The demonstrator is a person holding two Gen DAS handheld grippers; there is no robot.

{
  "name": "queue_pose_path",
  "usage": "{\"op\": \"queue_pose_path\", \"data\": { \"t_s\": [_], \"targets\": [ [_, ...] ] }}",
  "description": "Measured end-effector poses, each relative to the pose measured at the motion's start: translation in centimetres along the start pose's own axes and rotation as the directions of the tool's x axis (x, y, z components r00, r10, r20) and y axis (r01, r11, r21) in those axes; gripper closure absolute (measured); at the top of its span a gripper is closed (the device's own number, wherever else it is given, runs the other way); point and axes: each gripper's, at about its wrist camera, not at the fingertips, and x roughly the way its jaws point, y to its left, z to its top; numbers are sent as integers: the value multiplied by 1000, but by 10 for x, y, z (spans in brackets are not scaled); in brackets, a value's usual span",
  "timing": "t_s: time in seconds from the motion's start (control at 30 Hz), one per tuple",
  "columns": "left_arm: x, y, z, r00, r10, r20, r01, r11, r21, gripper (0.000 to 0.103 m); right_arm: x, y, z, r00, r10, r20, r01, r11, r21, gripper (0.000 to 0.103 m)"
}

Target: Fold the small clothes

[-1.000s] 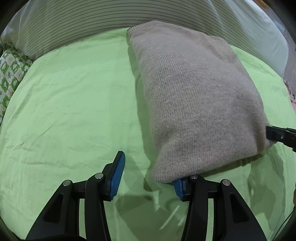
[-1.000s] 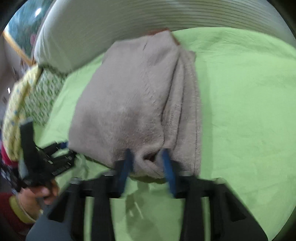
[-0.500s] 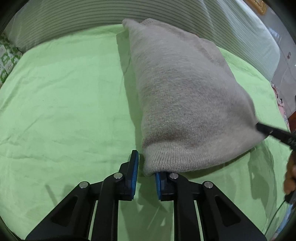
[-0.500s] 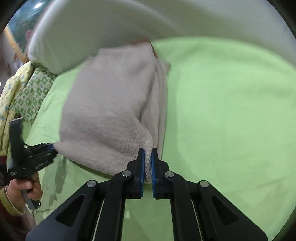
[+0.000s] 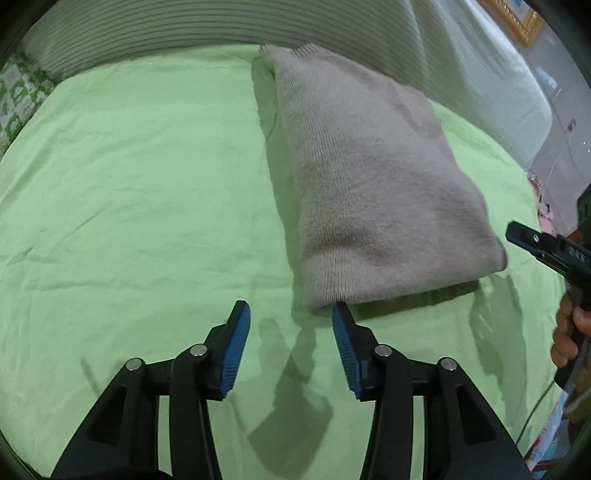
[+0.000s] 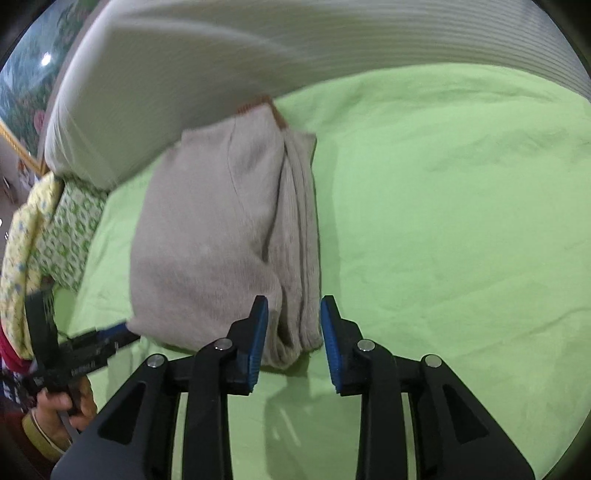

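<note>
A folded beige knit sweater point(image 5: 373, 184) lies on the green bedsheet point(image 5: 140, 177), its far end by the striped pillow. My left gripper point(image 5: 290, 314) is open; its right finger touches the sweater's near left corner, and nothing is between the pads. In the right wrist view the sweater point(image 6: 221, 236) shows stacked folded edges on its right side. My right gripper point(image 6: 290, 310) is open around the sweater's near right corner without pinching it. Each gripper shows in the other's view, the right one point(image 5: 546, 251) and the left one point(image 6: 92, 350).
A striped white pillow point(image 5: 184, 26) runs along the back of the bed. A green-and-white patterned cushion point(image 6: 70, 229) and a yellow cloth point(image 6: 18, 236) lie at the left. Green sheet point(image 6: 461, 221) spreads to the right of the sweater.
Half a second ago both grippers were shut on the sweater's near corners. Both have opened and let go, and the sweater now rests on the sheet.
</note>
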Motion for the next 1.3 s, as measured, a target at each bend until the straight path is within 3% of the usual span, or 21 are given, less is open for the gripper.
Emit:
{"op": "queue_pose_path", "data": {
  "t_s": [0.07, 0.3, 0.43, 0.6, 0.73, 0.87, 1.0, 1.1, 1.3],
  "targets": [
    [-10, 4, 4, 1000, -12, 26, 12, 1000, -21, 45, 3, 2, 10, 1000, 3, 9, -3, 1000, 4, 67],
    [-16, 8, 43, 995, -59, 83, 68, 992, -109, 35, 27, 11, 46, 999, 33, 30, -33, 999, 6, 44],
    [-4, 2, 65, 993, -84, 83, 94, 987, -128, 30, 46, 23, 62, 1000, 26, 9, -26, 999, -29, 40],
    [14, -9, 79, 995, -71, 67, 79, 989, -125, 27, 78, 31, 77, 996, -88, -22, 84, 986, -142, 40],
    [27, -10, 85, 995, -69, 67, 77, 989, -123, 21, 97, 9, 83, 987, -161, -17, 157, 978, -134, 40],
    [32, -7, 97, 992, -87, 90, 98, 987, -125, 19, 87, -4, 88, 997, -81, 1, 81, 996, -43, 40],
    [42, 5, 107, 986, -142, 85, 155, 970, -187, 19, 81, -10, 90, 999, 41, 9, -41, 999, 17, 38],
    [55, 8, 112, 984, -160, 74, 173, 960, -220, 13, 91, -11, 85, 1000, 7, -25, -7, 1000, -16, 38],
    [80, 10, 115, 970, -241, 45, 244, 928, -281, 12, 92, -17, 84, 999, 34, -28, -34, 999, 7, 38]
  ]
}}
